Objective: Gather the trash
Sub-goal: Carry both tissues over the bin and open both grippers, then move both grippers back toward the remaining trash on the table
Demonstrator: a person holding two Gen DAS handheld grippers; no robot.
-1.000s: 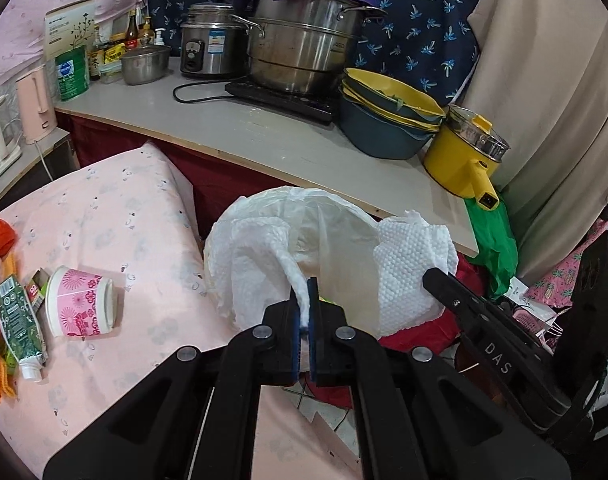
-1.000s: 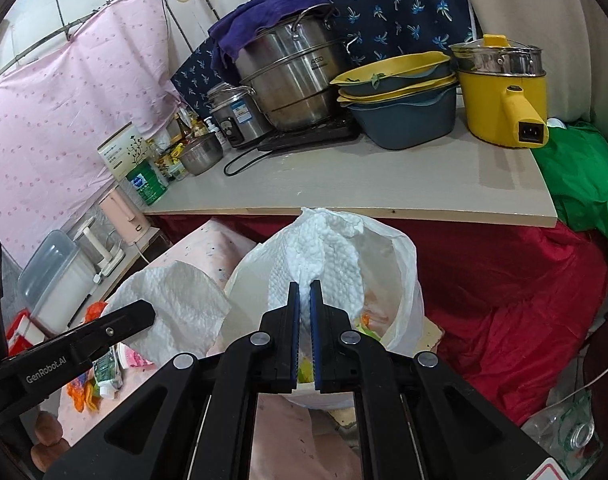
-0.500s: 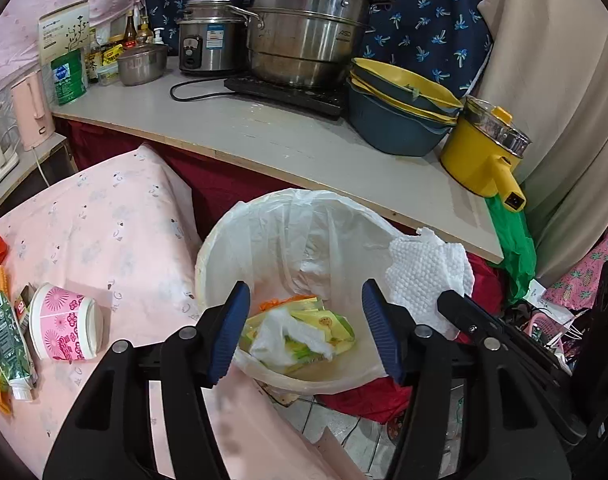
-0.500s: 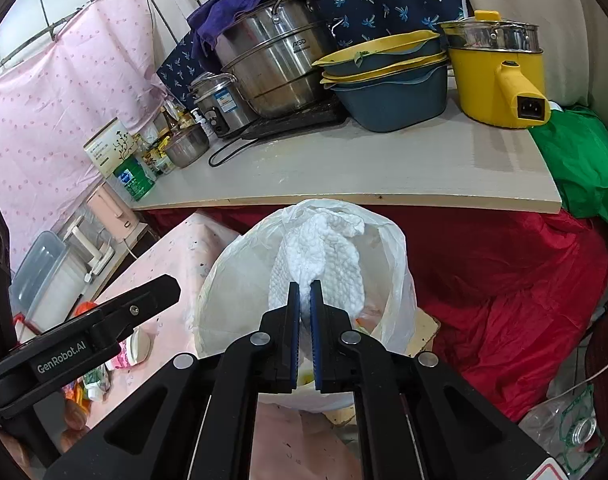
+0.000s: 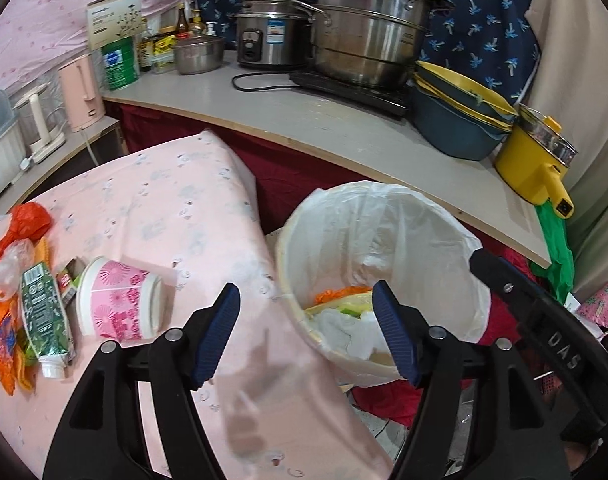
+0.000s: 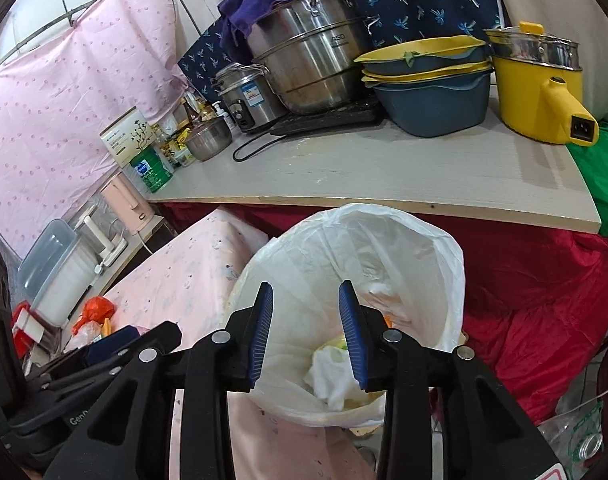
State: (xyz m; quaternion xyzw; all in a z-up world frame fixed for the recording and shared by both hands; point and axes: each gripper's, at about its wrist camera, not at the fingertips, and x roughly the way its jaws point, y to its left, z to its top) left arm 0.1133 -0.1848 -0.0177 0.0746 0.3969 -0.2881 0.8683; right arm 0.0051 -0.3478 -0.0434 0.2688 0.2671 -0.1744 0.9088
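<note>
Left claw (image 5: pixel 305 334): jaws spread wide, ribbed blue pads, nothing between them; it hangs low centre of the left wrist view.
Right claw (image 6: pixel 305 332): parted too, a narrower gap, empty, right over the bin mouth.
Bin (image 6: pixel 355 308): round, lined with a thin, crinkly white plastic bag, mouth facing up, centre of frame.
Inside the bin: crumpled white tissue (image 6: pixel 327 376) on yellow and orange scraps, probably wrappers.
Paper cup (image 5: pixel 118 300): pink flower print, smooth white rim, tipped on its side at lower left, long axis running left to right, mouth towards the left.
Tube (image 5: pixel 44 320): dark green, flattened, white cap pointing to the bottom edge.
Bench (image 5: pixel 152 224): draped in pale pink patterned cloth.
</note>
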